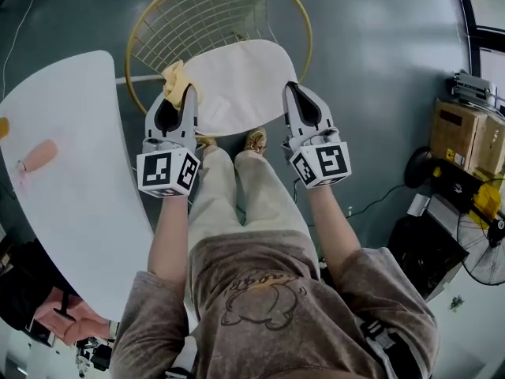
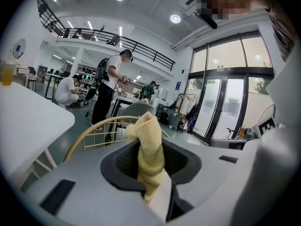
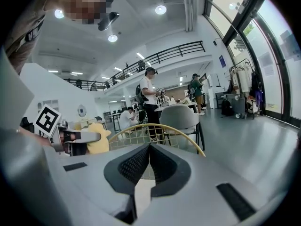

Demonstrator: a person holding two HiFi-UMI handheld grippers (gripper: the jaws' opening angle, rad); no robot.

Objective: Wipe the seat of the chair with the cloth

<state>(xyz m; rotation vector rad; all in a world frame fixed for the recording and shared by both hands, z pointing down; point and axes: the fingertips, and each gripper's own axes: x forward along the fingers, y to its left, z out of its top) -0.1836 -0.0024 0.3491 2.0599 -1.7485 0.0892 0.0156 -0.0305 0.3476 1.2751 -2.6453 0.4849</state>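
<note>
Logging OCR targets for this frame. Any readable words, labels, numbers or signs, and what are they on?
No text in any view can be read.
Left marker cube on the left tool: square code pattern only, no letters.
Right marker cube on the right tool: same.
Cardboard box: labels too small to read.
Blue wall sign: too small to read.
Shirt print: a drawing, no words made out.

Pale yellow cloth (image 1: 175, 81); cream-white chair seat (image 1: 237, 85); chair back (image 1: 213, 14) a gold wire grid. The left gripper (image 1: 190, 93) and right gripper (image 1: 290, 89) are grey with black jaw linings, and their cubes (image 1: 167, 172) are white with black square markers. Floor (image 1: 379, 69) dark blue-grey, table (image 1: 71, 172) white.
</note>
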